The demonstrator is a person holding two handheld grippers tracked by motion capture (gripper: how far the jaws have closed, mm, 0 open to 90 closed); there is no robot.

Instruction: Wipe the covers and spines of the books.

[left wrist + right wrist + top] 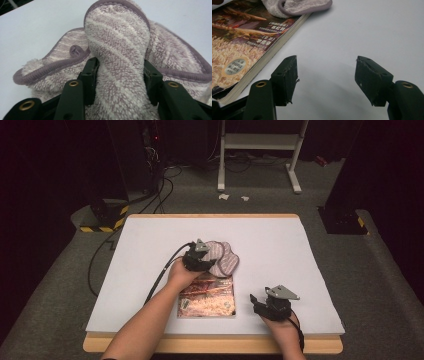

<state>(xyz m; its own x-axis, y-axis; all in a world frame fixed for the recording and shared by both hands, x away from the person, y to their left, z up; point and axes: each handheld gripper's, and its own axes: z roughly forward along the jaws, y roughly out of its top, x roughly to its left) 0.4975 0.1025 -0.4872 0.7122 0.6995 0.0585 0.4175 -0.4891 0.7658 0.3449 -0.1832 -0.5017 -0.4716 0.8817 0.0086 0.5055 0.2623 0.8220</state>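
Black grippers with brass-ringed screw holes on their fingers [287, 80], grey three-cornered top plates, black cables.

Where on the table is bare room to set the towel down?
Bare: the far strip beyond the towel, and the table right of it. Crowded: the middle, where the left gripper holds the towel beside the book, near the right gripper.

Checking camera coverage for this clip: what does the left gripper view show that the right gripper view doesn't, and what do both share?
Left gripper view: the left gripper shut on a raised fold of the striped fluffy towel, with the towel's purple edging and small hanging loop close up.

Right gripper view: the right gripper open over the bare white table, nothing between its jaws, and the book with its printed cover and page edges.

Shared: the towel, of which the right gripper view catches one corner lying on the book, and the white tabletop.
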